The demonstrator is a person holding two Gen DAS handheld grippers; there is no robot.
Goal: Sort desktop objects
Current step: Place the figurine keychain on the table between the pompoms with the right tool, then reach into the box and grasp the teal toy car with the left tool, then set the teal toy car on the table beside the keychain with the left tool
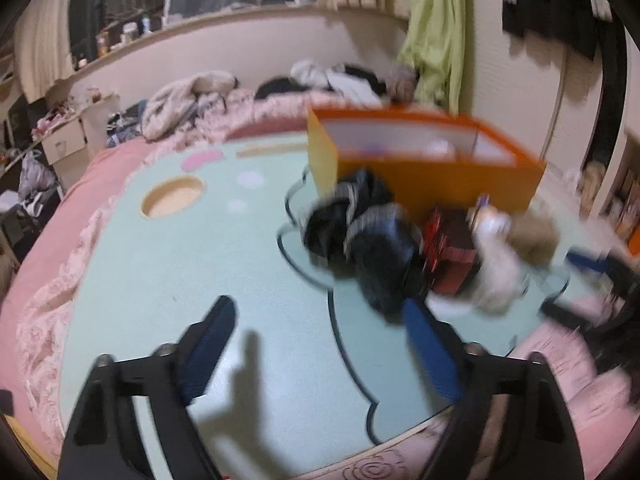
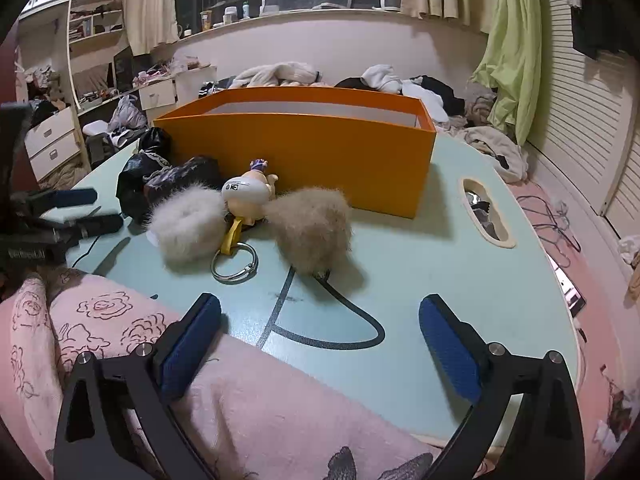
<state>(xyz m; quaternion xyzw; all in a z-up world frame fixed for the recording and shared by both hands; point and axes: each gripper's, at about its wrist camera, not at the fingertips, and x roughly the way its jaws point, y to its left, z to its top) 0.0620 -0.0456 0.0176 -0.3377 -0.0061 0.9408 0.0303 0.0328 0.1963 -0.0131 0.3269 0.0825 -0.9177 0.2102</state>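
Both pairs of fingers spread wide and empty; the clutter lies ahead of them, against the orange box [image 2: 304, 152].

We judge the right gripper [image 2: 320, 344] nearer the tan fur ball [image 2: 310, 230], straight ahead of its fingers, pale fur ball [image 2: 188, 224] and toy figure [image 2: 250, 196] ahead-left. Left gripper [image 1: 316, 344] faces the dark cloth bundle [image 1: 360, 232] ahead-right. Its view is blurred; only the right view shows the metal ring [image 2: 234, 266] on the bench [image 2: 440, 272].
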